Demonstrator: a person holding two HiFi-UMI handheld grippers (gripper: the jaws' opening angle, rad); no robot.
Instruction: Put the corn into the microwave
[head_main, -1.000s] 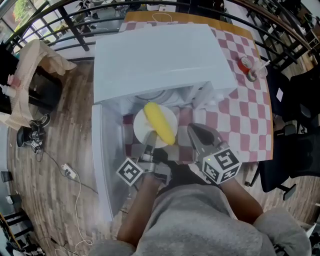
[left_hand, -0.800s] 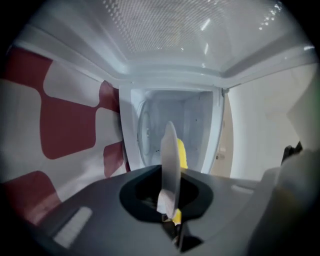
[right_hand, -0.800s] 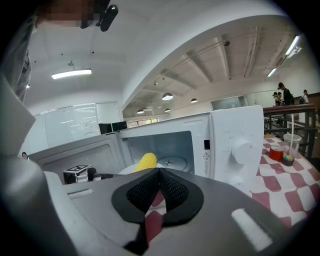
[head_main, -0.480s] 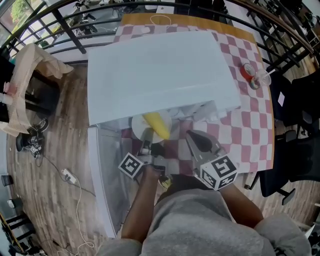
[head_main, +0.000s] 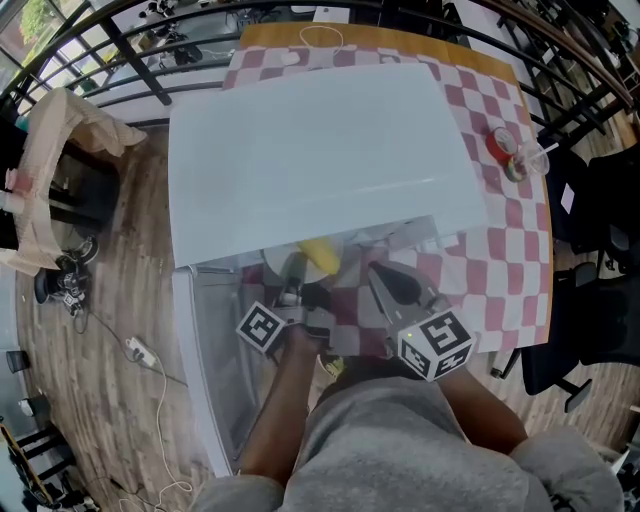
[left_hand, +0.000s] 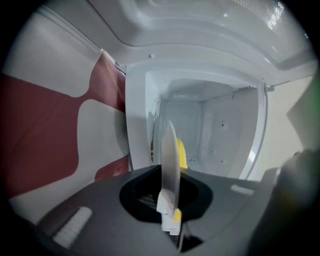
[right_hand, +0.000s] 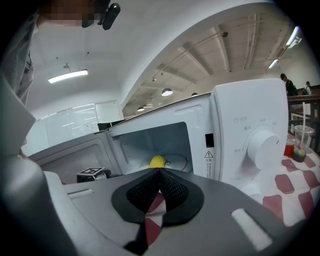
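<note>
- A red-and-white checked tablecloth (head_main: 500, 250) covers the table.
- On it stands a big white boxy microwave (head_main: 320, 150). Its door (head_main: 205, 340) is swung wide open on the left.
- The left gripper (head_main: 293, 275), dark grey with a marker cube, reaches into the oven's mouth. Its jaws are clenched on the rim of the plate.
- The right gripper (head_main: 378, 272) hangs just beside it in front of the opening, jaws pressed together with nothing in them.
- The round white plate (left_hand: 170, 160) shows edge-on in the left gripper view and juts into the cavity. It may be resting on the turntable or held above it; I cannot tell.
- A clear plastic cup (head_main: 510, 155) with a red lid stands at the table's right edge.
- The smooth, bright yellow corn cob (head_main: 320, 255) lies on the plate. It is inside the opening, half tucked under the oven's top from above.
</note>
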